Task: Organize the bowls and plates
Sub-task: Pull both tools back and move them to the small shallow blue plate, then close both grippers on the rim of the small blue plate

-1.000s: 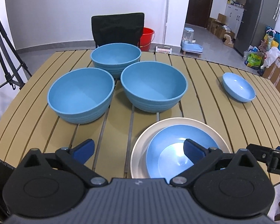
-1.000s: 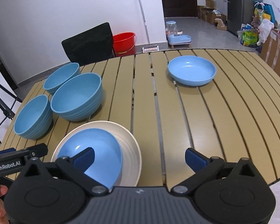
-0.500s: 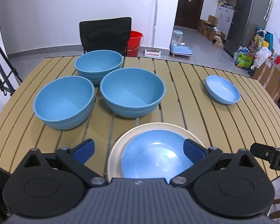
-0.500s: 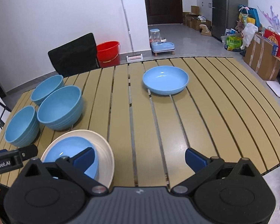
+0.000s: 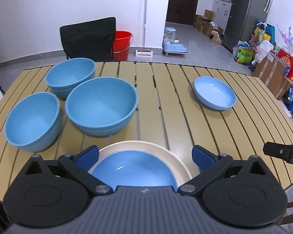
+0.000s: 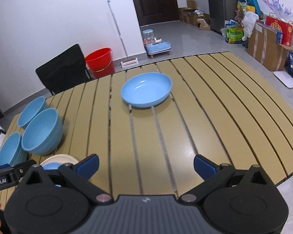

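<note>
Three deep blue bowls stand at the table's left: one in the middle (image 5: 101,105), one near the left edge (image 5: 32,120), one behind (image 5: 70,76). At the front edge a blue shallow plate (image 5: 134,170) lies in a cream plate (image 5: 146,146). A second blue shallow plate (image 5: 214,92) (image 6: 146,89) sits alone at the right. My left gripper (image 5: 144,156) is open above the stacked plates, holding nothing. My right gripper (image 6: 146,165) is open over bare slats, facing the lone plate, which is well ahead of it.
The slatted tan table (image 6: 214,117) has free surface on its right half. Behind it stand a black chair (image 5: 89,37), a red bucket (image 5: 122,43) and a pet feeder (image 5: 173,42). Boxes and bags (image 6: 269,39) crowd the floor at the right.
Both grippers have swung to the right. The stacked plates now sit between my left fingers, and the lone blue plate has come to the middle of the right wrist view.
</note>
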Available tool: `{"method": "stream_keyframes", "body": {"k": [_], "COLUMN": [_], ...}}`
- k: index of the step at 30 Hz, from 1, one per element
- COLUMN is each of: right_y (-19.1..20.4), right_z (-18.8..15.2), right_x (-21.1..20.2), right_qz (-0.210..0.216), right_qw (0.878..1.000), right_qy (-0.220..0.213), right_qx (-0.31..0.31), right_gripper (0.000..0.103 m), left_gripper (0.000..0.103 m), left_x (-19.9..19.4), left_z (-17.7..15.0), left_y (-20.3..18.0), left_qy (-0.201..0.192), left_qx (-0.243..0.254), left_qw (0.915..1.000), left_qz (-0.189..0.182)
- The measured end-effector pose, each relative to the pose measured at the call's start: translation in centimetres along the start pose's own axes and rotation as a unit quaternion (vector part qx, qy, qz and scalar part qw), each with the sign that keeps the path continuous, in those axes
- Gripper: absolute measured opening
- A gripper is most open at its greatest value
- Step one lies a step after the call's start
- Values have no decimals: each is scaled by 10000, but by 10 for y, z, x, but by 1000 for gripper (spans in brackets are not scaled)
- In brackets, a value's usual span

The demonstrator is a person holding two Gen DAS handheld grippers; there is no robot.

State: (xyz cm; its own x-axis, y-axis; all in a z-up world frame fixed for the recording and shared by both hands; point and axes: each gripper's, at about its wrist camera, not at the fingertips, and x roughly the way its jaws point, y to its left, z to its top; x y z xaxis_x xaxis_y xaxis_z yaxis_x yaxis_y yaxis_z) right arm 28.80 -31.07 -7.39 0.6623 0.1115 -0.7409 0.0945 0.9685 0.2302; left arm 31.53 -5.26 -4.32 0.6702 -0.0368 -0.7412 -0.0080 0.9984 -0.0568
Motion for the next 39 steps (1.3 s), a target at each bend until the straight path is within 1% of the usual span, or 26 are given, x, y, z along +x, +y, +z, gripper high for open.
{"method": "stream_keyframes", "body": {"k": [7,11,17,23,25,29,34,38,39], "right_y": [-28,-38,-50,-57,-58,-57,-54,-56,-58], "right_z": [17,32,64,98,109,129,147,156,158], "right_x": [24,40,70,107,119,141,170,193,198], "right_qz": [95,103,185,94,98,84,68,59,68], "right_qw": [9996,9996,9997,9999,9998,9995,9989,9980,9976], "right_qy": [-2,-6,12,132,181,295,443,633,682], "right_qx": [266,259,156,10,-11,-75,-110,37,95], "right_gripper": [103,103,103,103,101,94,85,74,69], "left_gripper": [103,103,103,103,103,103,103,103,102], "left_x": [31,54,92,132,143,167,201,224,228], "left_z": [28,48,82,111,121,138,148,150,150], "left_y": [-26,-42,-65,-84,-90,-95,-106,-108,-110], "left_qy": [84,120,231,362,340,354,536,726,742], "left_qx": [164,229,230,201,199,-15,-48,-71,-65], "left_qw": [9998,9996,9994,9991,9992,9993,9985,9973,9972], "left_qz": [-40,-90,-129,-118,-89,-136,-22,68,105]}}
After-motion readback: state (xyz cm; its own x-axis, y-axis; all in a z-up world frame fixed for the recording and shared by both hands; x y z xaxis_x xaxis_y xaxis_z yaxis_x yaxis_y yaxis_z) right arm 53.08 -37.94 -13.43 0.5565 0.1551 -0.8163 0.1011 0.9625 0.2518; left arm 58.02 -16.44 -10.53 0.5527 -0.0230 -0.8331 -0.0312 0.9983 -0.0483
